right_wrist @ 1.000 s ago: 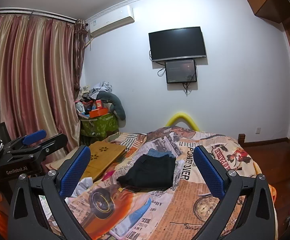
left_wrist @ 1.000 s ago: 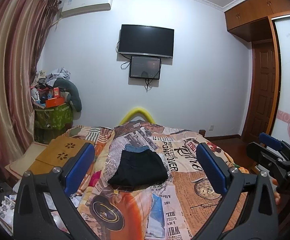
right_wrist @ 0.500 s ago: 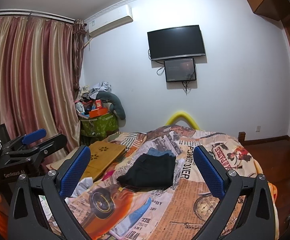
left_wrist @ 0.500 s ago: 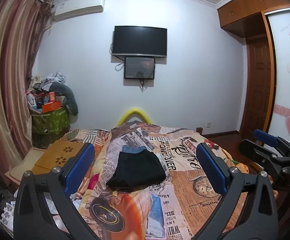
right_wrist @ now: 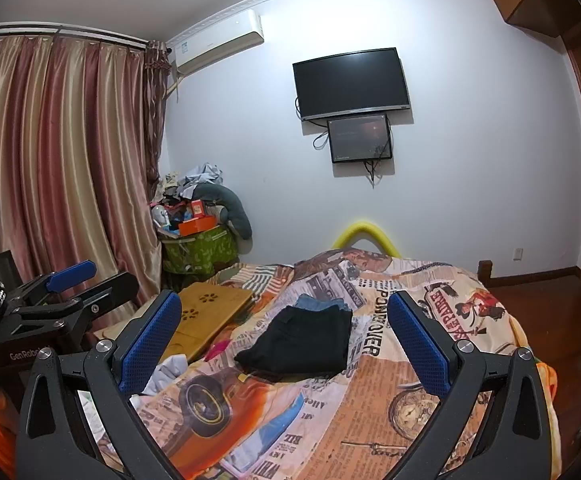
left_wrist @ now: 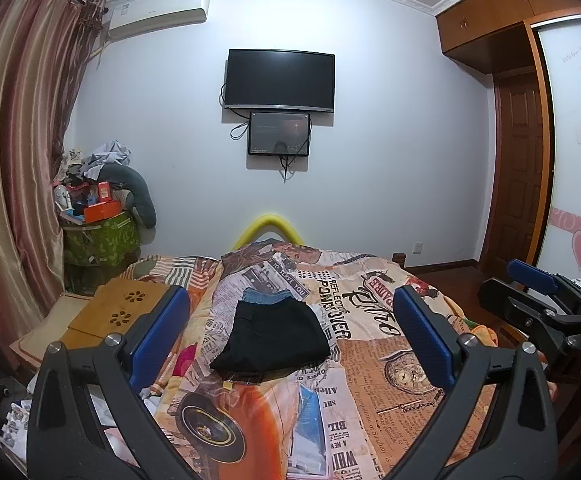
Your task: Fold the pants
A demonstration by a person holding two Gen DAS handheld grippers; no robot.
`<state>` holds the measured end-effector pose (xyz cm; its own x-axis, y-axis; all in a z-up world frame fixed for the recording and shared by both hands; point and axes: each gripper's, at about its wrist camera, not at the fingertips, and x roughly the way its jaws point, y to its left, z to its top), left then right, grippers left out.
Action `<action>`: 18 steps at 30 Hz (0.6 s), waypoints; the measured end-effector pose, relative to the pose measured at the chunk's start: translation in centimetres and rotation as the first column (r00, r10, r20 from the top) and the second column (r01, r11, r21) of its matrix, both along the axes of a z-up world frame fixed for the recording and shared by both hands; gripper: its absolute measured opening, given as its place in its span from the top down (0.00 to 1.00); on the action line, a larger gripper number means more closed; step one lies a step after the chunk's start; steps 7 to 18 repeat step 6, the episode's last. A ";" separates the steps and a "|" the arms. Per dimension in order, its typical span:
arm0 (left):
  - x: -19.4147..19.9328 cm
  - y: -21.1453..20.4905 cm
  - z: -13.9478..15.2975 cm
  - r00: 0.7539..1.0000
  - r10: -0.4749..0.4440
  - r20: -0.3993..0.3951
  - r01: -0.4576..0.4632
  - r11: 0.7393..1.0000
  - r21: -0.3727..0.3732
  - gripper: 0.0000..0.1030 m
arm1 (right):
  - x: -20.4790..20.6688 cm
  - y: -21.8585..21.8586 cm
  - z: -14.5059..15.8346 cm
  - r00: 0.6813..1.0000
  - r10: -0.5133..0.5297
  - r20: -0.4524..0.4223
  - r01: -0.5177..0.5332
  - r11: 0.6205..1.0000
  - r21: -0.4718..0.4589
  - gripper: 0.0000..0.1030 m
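The black pants (left_wrist: 272, 338) lie folded into a compact rectangle in the middle of the frame, on the printed bedspread (left_wrist: 370, 360). Their long axis seems to run from the near edge of the bed toward the far wall, tilted a little to the lower left, though the fisheye bends the shape. A folded blue garment (left_wrist: 266, 296) peeks out from under their far end; whether it is also pants I cannot tell.

In the lower part of the left wrist view, the left gripper (left_wrist: 290, 336) is spread wide, the blue pads (left_wrist: 158, 336) far apart on both sides of the pants, holding and touching nothing. The right gripper (right_wrist: 284, 340) is equally wide and empty in its own view, well short of the pants (right_wrist: 302, 340).

A wooden lap desk (left_wrist: 118, 312) rests at the left side of the bed. A dark television (left_wrist: 280, 80) hangs on the wall in the upper middle, and striped curtains (right_wrist: 62, 168) fill the left.
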<state>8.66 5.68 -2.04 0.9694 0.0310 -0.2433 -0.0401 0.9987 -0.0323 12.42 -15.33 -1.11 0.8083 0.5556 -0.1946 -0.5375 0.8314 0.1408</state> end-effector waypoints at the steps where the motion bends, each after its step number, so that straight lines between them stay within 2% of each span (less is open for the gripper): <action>1: 0.0 0.0 0.0 1.000 0.000 0.001 0.000 1.000 0.000 0.01 | 0.0 0.0 0.0 1.000 0.000 -0.001 0.000 1.000 0.000 0.01; 18: 0.0 0.0 -0.1 1.000 -0.001 -0.002 0.001 1.000 -0.006 0.01 | 0.0 0.0 0.0 1.000 0.000 -0.001 0.000 1.000 0.000 0.01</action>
